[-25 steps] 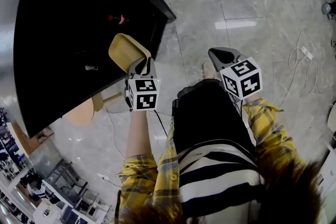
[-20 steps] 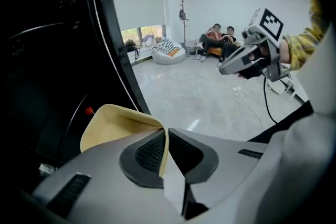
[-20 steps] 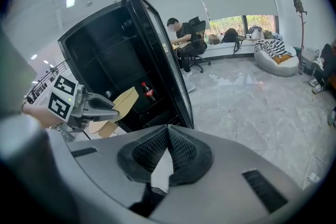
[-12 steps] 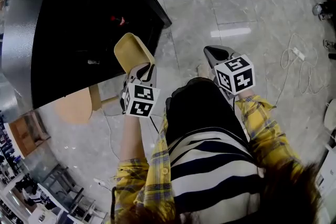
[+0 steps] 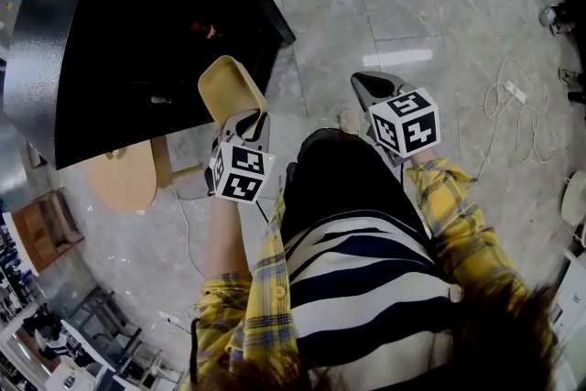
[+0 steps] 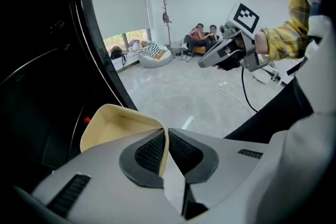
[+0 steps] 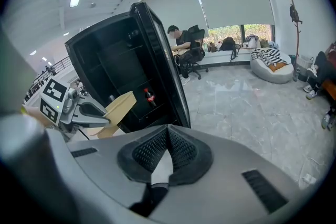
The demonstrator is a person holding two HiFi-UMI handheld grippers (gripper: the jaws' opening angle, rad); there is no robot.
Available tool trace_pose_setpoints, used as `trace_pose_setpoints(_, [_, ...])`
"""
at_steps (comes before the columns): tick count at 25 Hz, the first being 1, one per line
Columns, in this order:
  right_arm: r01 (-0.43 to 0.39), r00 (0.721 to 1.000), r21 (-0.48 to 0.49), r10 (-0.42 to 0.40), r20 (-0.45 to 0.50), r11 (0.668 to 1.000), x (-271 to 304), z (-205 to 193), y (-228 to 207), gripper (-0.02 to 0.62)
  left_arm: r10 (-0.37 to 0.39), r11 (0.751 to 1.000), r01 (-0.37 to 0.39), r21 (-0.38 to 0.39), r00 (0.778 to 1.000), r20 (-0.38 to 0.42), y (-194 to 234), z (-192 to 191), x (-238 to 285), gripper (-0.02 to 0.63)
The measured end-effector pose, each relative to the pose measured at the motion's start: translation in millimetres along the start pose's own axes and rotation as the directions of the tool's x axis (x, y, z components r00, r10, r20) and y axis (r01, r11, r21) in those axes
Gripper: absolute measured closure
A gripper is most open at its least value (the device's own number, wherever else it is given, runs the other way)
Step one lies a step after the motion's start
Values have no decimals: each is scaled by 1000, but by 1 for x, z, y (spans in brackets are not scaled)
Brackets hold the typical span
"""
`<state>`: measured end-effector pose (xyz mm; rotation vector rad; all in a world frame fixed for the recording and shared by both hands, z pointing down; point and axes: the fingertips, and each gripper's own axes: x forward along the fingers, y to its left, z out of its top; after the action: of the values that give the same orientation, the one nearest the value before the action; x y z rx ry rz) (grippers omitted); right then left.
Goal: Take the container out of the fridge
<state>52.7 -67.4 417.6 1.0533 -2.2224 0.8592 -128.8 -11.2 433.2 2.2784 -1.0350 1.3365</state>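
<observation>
The left claw [image 5: 249, 116] pinches the rim of the beige container [image 5: 227, 85], centre-left, outside the fridge [image 5: 137, 23]; the right claw [image 5: 360, 83] is clenched empty. Carry it level, grip firm.

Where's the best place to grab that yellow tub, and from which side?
Grab the tub by its thin side wall at the rim, coming over the open top, one pad inside and one outside. The tub is open and empty, with thin walls, and looks too wide to span. The left claw grips it just that way.
</observation>
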Motion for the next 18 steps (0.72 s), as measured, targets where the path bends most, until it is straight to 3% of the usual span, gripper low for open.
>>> trace_pose_setpoints(18, [-8,1000,-8,8,1,1000,-12,-4,11,568,-33,998,33,51,999,2,-17,4,1,571])
